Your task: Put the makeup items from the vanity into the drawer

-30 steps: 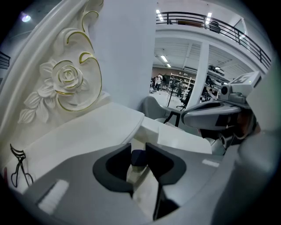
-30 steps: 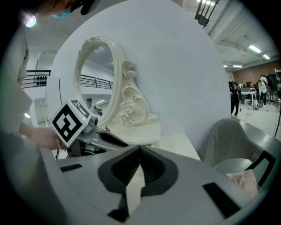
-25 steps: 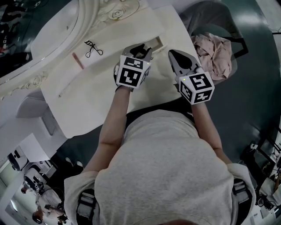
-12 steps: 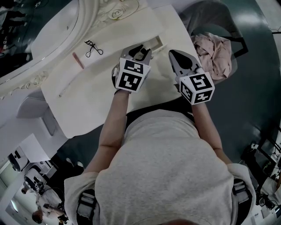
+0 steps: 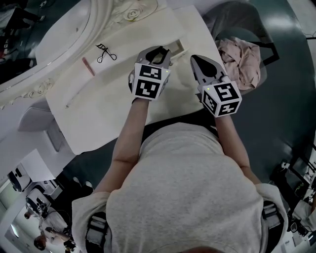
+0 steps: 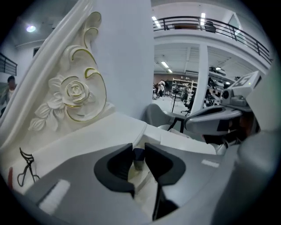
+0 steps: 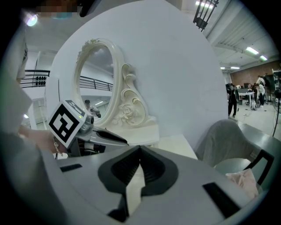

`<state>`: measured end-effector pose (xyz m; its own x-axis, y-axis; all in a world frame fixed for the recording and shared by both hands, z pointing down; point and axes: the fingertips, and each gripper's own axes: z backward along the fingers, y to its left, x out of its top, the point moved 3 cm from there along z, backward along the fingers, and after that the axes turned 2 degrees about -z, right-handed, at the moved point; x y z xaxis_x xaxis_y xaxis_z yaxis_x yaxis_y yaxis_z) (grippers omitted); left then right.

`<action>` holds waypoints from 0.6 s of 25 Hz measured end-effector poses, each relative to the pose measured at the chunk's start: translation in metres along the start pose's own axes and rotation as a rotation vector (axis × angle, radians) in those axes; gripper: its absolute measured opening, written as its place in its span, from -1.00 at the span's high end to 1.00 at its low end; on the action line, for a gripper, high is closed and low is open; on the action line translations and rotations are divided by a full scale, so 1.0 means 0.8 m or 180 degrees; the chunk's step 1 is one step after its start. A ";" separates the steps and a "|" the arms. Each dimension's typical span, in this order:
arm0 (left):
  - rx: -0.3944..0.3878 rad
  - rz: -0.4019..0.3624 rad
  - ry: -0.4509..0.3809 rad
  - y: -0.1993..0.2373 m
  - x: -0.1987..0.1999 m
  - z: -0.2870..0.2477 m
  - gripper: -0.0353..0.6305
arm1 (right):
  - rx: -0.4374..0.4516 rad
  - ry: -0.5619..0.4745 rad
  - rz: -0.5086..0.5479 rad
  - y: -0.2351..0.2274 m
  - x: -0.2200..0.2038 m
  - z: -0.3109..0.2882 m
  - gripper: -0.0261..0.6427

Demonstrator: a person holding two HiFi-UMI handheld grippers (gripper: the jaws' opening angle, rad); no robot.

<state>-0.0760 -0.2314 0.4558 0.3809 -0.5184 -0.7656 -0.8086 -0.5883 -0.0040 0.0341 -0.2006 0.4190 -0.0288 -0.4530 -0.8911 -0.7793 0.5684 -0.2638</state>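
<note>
In the left gripper view a small tube [image 6: 139,158] with a dark cap and pale body sits between the tips of my left gripper [image 6: 139,146]. The jaws have just been closing and the pads touch its cap. From the head view that gripper [image 5: 157,51] hangs at the open drawer [image 5: 176,48] in the vanity top [image 5: 113,108]. An eyelash curler [image 5: 105,53], a pink stick [image 5: 88,66] and a thin white stick [image 5: 74,100] lie on the vanity to the left. My right gripper [image 5: 199,61] hovers right of the drawer. Its jaws [image 7: 140,147] are shut with nothing in them.
The carved mirror frame with a rose [image 5: 131,14] runs along the vanity's back edge. A grey chair with a pink cloth [image 5: 242,59] stands close at the right. A lower white shelf [image 5: 37,123] sticks out at the vanity's left end.
My left gripper has tipped slightly and edged toward the drawer, and its jaws stand a little closer together. The right gripper has not moved.
</note>
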 end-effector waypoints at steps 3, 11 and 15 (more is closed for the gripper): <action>-0.0016 0.0317 -0.0128 -0.001 0.004 -0.004 0.61 | 0.0017 0.0005 -0.0004 0.000 0.001 -0.001 0.89; -0.0061 0.0191 0.0025 -0.017 -0.004 -0.009 0.59 | 0.0089 0.0095 -0.0045 0.003 -0.003 -0.003 0.89; -0.0025 0.0027 0.0176 -0.016 -0.016 -0.008 0.59 | 0.0113 0.0093 -0.0060 0.003 -0.004 -0.004 0.89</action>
<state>-0.0681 -0.2213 0.4700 0.3985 -0.5567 -0.7289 -0.8084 -0.5885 0.0075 0.0305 -0.1998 0.4224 -0.0331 -0.4835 -0.8747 -0.7572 0.5833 -0.2938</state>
